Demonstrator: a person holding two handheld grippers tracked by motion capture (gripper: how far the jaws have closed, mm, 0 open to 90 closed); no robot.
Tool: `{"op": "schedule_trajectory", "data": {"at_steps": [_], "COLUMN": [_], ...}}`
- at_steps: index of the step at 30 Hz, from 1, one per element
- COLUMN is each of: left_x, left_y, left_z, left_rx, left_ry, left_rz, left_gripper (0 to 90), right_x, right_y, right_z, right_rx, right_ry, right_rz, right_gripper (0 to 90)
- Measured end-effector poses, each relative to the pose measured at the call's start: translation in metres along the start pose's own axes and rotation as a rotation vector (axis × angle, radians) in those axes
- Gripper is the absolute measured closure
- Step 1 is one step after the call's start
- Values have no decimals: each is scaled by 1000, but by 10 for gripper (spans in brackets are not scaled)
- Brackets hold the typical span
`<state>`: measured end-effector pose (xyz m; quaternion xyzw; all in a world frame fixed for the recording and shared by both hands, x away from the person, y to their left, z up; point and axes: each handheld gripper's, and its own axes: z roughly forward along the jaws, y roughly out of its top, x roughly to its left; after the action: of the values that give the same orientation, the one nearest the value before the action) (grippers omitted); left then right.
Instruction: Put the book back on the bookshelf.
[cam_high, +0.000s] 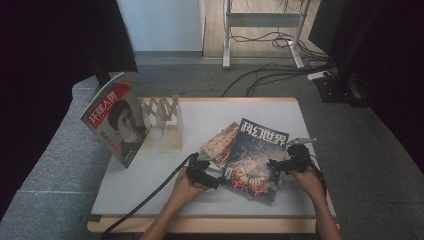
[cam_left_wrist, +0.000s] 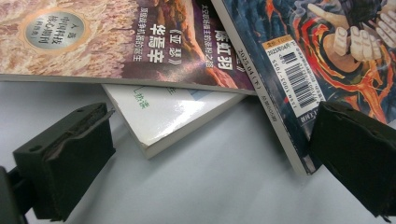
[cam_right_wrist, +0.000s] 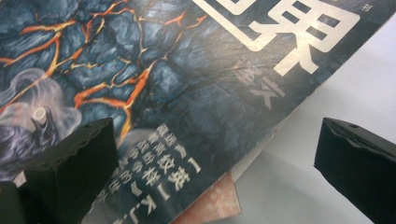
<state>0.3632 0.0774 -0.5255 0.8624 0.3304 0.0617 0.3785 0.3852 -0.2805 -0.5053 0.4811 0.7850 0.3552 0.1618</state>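
i read the table from left to right. well away from my left jaws a portrait magazine (cam_high: 116, 120) stands leaning at the wooden rack (cam_high: 167, 122), presumably the place where the loose ones are meant to go. my left gripper (cam_high: 206, 172) sits with its jaws wide and holding nothing; between them lies the corner of a white booklet (cam_left_wrist: 168, 116) under a brown magazine (cam_left_wrist: 116, 42), and the right-hand jaw is just beside the spine of the dark magazine (cam_left_wrist: 327, 42), which tops the pile. my right gripper (cam_high: 278, 166) is also wide, with the dark magazine's far edge between its jaws, one jaw over the cover and one out over bare table (cam_right_wrist: 336, 88). i judge both grippers flank the dark magazine so it can be lifted level from two sides.
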Motion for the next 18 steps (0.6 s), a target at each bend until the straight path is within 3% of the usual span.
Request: {"op": "schedule_trajectory", "data": {"at_steps": [7, 12, 18], "left_x": [-3, -2, -2], "left_y": [0, 1, 1], "left_z": [2, 3, 3], "left_rx": [22, 27, 25], "left_ry": [26, 19, 20], "left_rz": [20, 20, 26], "left_gripper": [0, 0, 0], "right_x": [-8, -15, -21], "right_y": [8, 10, 13], "right_z": [3, 7, 16], "right_rx": [-18, -20, -17], "right_ry": [23, 41, 120], "right_rz": [33, 51, 89], "right_gripper": [0, 0, 0]}}
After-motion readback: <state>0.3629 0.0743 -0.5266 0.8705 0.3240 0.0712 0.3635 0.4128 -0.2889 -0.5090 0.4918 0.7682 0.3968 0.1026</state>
